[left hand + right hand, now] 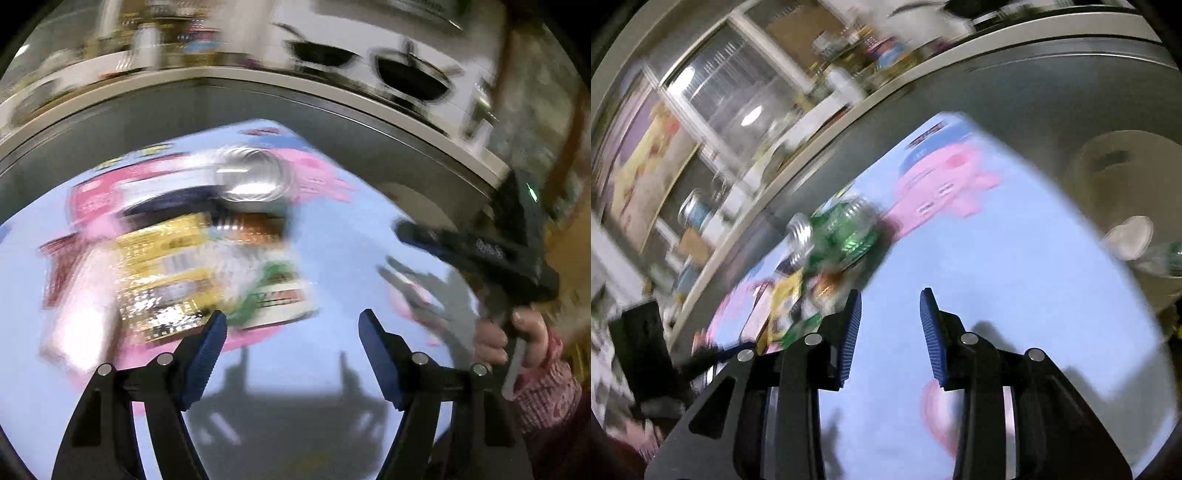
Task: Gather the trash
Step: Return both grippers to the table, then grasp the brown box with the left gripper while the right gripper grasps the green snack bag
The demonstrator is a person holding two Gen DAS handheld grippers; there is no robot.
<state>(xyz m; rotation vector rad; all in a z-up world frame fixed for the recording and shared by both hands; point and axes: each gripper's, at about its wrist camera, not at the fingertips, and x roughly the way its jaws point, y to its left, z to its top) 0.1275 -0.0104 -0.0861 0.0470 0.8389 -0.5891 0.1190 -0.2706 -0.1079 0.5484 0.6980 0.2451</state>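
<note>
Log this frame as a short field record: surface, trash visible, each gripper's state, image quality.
surface: light blue mat with pink cartoon print
trash: pile of wrappers with a yellow foil packet, lying on the mat; clear green plastic bottle at the pile's far end
left gripper: open, empty, near the edge of the pile
right gripper: open, empty, over bare mat
other: round bin beyond the mat, contents unclear
image quality: heavy motion blur in both views
</note>
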